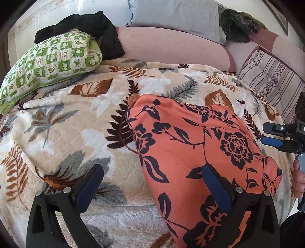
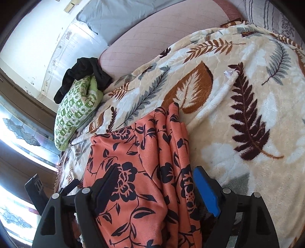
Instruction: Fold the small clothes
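Note:
An orange garment with a dark floral print (image 1: 200, 145) lies folded on the leaf-patterned blanket (image 1: 76, 118). My left gripper (image 1: 152, 171) is open above its left edge, one finger over the blanket, the other over the cloth. My right gripper (image 2: 156, 175) is open, its jaws standing either side of the garment's (image 2: 144, 152) bunched folds. The right gripper also shows at the right edge of the left wrist view (image 1: 276, 135), beside the garment.
A green checked pillow (image 1: 51, 63) with a black garment (image 1: 85, 24) on it lies at the back left. A pink bolster (image 1: 167, 47), a grey pillow (image 1: 171, 15) and a striped cushion (image 1: 270, 80) line the back. The blanket (image 2: 238, 95) spreads right.

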### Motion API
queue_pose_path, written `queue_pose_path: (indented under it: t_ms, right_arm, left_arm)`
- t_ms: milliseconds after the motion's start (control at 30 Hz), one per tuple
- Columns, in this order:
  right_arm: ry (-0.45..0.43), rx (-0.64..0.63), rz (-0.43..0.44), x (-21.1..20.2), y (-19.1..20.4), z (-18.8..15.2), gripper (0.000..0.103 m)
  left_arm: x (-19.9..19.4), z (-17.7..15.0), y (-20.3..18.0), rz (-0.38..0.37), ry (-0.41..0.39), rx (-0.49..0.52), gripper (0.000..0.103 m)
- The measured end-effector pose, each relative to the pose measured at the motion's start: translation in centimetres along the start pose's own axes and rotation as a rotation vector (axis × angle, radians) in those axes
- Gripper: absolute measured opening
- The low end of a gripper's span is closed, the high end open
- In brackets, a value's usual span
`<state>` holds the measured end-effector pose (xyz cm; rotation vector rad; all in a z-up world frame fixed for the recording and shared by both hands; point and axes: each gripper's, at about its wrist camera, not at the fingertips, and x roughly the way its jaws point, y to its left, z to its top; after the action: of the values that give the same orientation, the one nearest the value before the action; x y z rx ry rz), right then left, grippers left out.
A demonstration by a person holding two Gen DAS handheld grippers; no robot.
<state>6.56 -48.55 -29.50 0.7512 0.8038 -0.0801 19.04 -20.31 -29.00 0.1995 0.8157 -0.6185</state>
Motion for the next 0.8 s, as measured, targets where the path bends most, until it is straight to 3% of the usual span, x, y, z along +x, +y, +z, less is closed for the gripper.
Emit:
queue_pose_path:
  t_ms: [800]
  right_arm:
    - [0.019,0.072,0.005,0.8,-2.8,0.6,0.083]
  left_arm:
    - [0.3,-0.4,-1.2,-0.023,0.018,0.048,0.103]
